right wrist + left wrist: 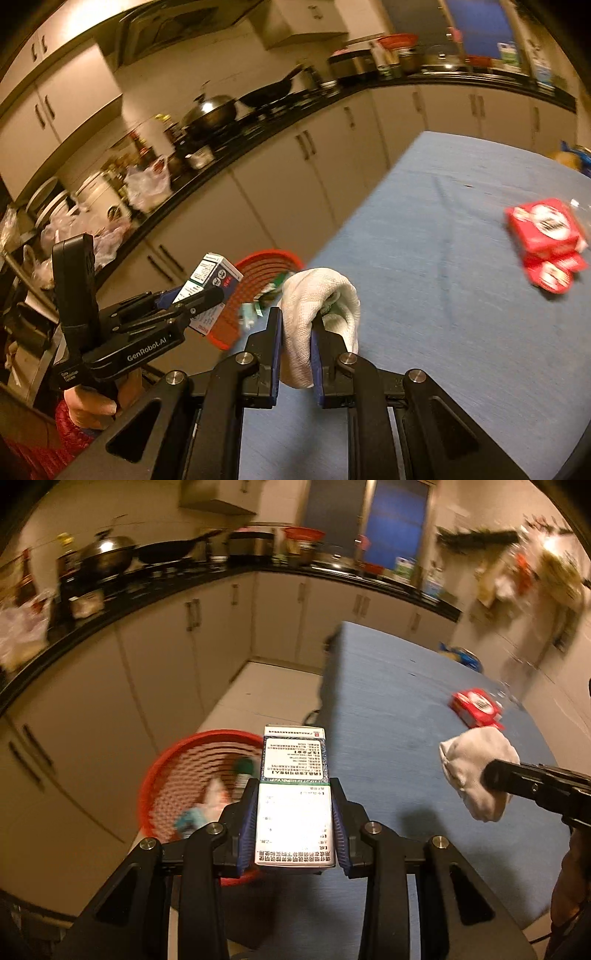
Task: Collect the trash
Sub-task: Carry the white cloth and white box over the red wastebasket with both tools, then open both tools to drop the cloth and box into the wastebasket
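over the blue counter [388,701] edge, left gripper [295,805] clamps a white medicine box [295,794] near the red basket [177,775] of scraps. right gripper [297,332] pinches a white cloth wad [317,295]. red packets [543,229] lie on the counter.

A black countertop [122,602] runs along beige cabinets [207,635]. On it stand a lidded wok [107,554], a black frying pan [166,550] and white plastic bags [147,184]. A dark window [399,524] is behind.
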`<state>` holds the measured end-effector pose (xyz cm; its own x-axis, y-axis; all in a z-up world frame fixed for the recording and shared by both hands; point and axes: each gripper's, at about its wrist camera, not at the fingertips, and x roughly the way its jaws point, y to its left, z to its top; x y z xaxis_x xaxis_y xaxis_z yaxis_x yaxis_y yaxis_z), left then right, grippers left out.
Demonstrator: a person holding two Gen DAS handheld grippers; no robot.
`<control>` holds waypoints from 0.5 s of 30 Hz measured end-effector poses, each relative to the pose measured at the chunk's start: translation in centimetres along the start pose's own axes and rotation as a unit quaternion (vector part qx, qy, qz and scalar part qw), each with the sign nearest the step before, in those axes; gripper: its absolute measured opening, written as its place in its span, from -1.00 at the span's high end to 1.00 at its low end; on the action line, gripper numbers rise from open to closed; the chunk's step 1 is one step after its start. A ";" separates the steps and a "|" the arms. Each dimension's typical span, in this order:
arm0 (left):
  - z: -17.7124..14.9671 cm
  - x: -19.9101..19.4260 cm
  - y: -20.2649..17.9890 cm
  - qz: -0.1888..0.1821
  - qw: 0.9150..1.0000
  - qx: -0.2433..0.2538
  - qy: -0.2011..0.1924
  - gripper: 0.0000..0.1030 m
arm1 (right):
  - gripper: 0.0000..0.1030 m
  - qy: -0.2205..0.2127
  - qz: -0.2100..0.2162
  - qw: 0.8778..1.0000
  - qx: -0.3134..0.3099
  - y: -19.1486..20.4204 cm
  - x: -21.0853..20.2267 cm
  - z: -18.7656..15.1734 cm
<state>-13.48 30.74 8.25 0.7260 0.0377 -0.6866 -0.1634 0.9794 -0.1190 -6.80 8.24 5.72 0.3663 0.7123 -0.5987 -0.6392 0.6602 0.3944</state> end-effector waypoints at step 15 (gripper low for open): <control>-1.4 5.2 8.7 0.053 0.996 -0.059 0.046 0.33 | 0.71 0.086 0.030 0.996 -0.022 5.2 12.5 3.5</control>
<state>-12.05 39.23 2.65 0.6366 0.1167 -0.7623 -0.3178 0.9404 -0.1214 -3.20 21.37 2.69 0.2081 0.6970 -0.6862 -0.6867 0.6037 0.4049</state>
